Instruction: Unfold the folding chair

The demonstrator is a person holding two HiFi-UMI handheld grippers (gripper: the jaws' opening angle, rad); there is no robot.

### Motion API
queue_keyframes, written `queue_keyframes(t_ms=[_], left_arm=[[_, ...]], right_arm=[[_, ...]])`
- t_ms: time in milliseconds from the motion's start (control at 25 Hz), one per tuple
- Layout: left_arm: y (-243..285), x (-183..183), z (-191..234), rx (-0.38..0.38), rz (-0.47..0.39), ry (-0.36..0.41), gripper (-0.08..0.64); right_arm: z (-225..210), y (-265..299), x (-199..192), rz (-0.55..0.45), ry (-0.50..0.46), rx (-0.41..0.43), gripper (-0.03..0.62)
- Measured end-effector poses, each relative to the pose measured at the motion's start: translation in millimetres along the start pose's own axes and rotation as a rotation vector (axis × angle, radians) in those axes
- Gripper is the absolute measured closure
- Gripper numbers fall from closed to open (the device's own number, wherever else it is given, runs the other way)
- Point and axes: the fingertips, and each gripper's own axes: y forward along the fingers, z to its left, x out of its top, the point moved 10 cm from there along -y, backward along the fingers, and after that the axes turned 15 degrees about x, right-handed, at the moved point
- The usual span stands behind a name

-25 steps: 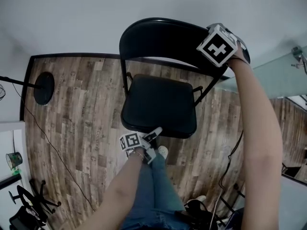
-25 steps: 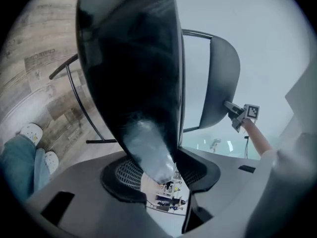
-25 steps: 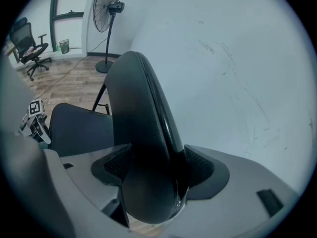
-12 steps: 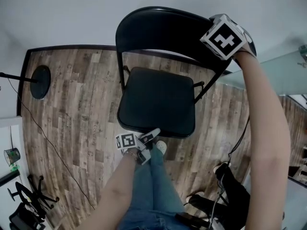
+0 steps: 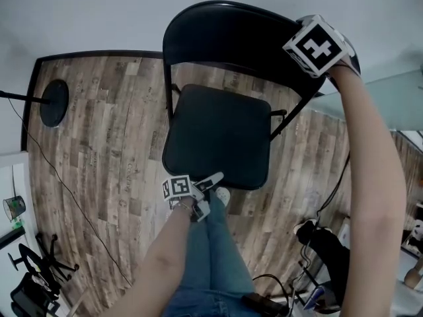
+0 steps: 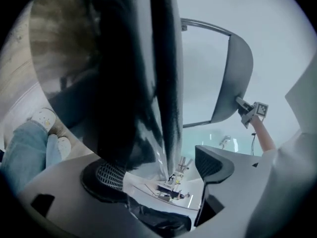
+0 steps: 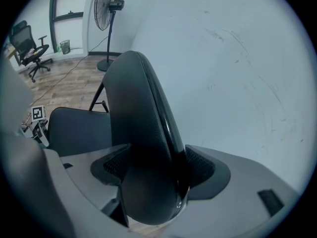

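Head view: chair stands on the floor, seat down, apparently fully unfolded. Left gripper view: left claw, its jaws just opening, straddles the seat's front edge unpinched. Right gripper view: right claw clamps the backrest; only release seems left.

Your folding chair is black all over and stands opened out on the wood-plank floor, its back toward the pale wall. You look down on the padded seat, which lies folded down flat, a rounded square with its front edge nearest your legs. The curved backrest rises upright behind it, with a gap between the two. Thin metal frame tubes run down from the backrest on both sides of the seat.
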Motion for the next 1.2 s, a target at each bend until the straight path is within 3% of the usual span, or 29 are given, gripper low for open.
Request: queue_keyframes(t_ms=[160, 440, 720, 960, 1120, 1200], left_arm=[[4, 0, 14, 0.051, 0.05, -0.008, 0.137], [8, -10, 43, 0.085, 0.016, -0.079, 0.137], [17, -14, 73, 0.121, -0.027, -0.138, 0.137], [27, -17, 96, 0.153, -0.058, -0.176, 0.137], [31, -19, 107, 0.143, -0.075, -0.168, 0.137], [32, -19, 109, 0.131, -0.078, -0.158, 0.141]], right_arm=[[5, 8, 0, 0.009, 0.014, -0.009, 0.253], [28, 24, -9, -0.039, 0.036, 0.033, 0.252], [38, 36, -19, -0.062, 0.005, -0.055, 0.245], [48, 47, -23, -0.097, -0.056, -0.205, 0.239], [70, 66, -26, -0.087, -0.127, -0.414, 0.291], [77, 71, -30, -0.096, -0.139, -0.473, 0.299]])
